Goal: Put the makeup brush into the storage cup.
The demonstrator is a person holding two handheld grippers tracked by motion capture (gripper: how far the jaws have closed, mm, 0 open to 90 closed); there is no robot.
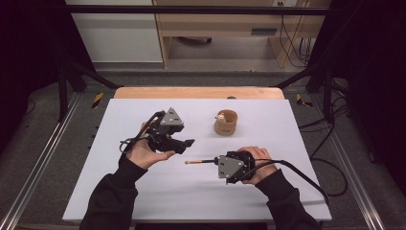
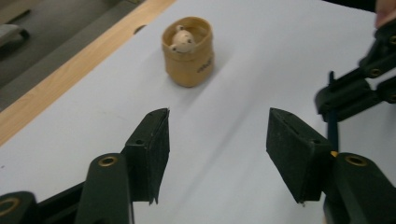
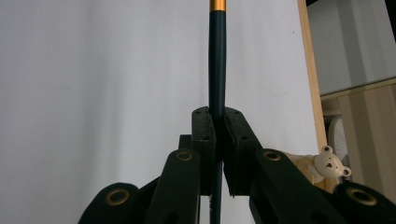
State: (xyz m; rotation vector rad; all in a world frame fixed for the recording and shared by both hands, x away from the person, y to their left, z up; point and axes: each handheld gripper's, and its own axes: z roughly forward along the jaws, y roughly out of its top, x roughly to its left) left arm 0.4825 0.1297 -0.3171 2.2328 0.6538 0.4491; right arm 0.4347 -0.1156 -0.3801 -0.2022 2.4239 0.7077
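The table [image 1: 143, 191] is a pale sheet with a wooden strip along its far edge, and the person's two dark sleeves come in over its near edge.

The left gripper [image 1: 184, 143] sits left of the table's middle, held above the surface with its grey plate upward. In the left gripper view its jaws stand well apart with nothing but bare table between the pads [image 2: 154, 149]. It grips nothing.

The right gripper [image 1: 216, 162] lies right of the middle, nearer the near edge, its jaws pointing toward the left edge. In the right gripper view the jaws are closed tight on the pen [image 3: 217, 60], clamping its dark barrel between them.

The cup [image 1: 226, 122] stands upright toward the far edge, right of the table's middle, well apart from both grippers. It is tan and round, and a small bear figure [image 2: 181, 41] sits inside it at the rim (its pale head shows in the right gripper view too).

The pen runs level from the right gripper toward the left edge, just above the table. Its orange tip [image 1: 190, 162] points toward the left hand [image 1: 143, 153], near it but not touching.
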